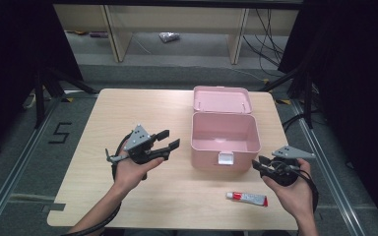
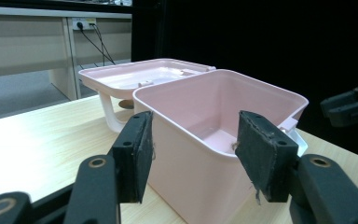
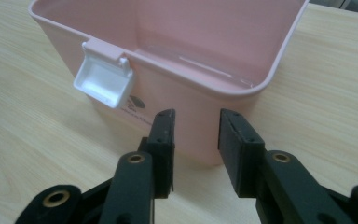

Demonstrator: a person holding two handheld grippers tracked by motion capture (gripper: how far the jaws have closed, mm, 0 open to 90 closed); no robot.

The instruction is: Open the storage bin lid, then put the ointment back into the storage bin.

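An open pink box [image 1: 225,140] stands on the wooden table [image 1: 128,105], its lid [image 1: 221,100] folded back behind it. My left gripper [image 1: 170,139] hovers left of the box with its jaws wide apart and nothing between them. In the left gripper view the gripper [image 2: 193,140] faces the box [image 2: 186,182] and lid [image 2: 135,77]. My right gripper [image 1: 258,163] sits by the box's front right corner, open and empty. The right gripper view has the gripper [image 3: 196,123] pointing at the box [image 3: 242,91] near its white latch [image 3: 105,79].
A red and white tube [image 1: 246,198] lies on the table near the front edge, between the box and the right hand. The inside of the box looks empty. Beyond the table are a grey floor, shelving and black stands.
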